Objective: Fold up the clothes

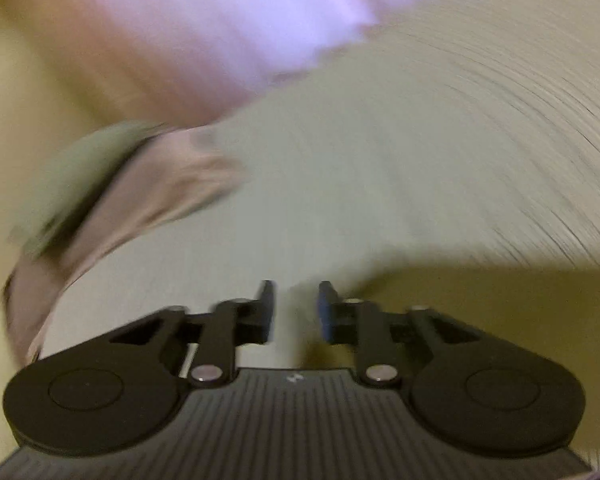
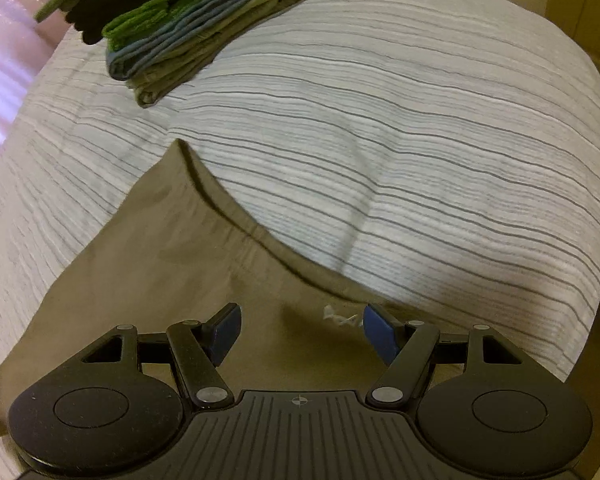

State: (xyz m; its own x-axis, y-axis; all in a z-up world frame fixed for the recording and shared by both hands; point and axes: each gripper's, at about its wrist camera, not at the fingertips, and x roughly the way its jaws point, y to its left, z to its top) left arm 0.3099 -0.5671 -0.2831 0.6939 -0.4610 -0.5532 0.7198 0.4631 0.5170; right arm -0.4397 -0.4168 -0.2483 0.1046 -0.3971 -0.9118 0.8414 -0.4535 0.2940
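Striped bedding covers the work surface. Far ahead-left of the right gripper, a stack of folded clothes rests. An olive-brown garment lies spread directly beneath and ahead-left of its released, wide-apart jaws. The left gripper, blurred, holds nothing between its narrowed jaws. Judged step: positioning for a fold; next, pinch the garment's edge.
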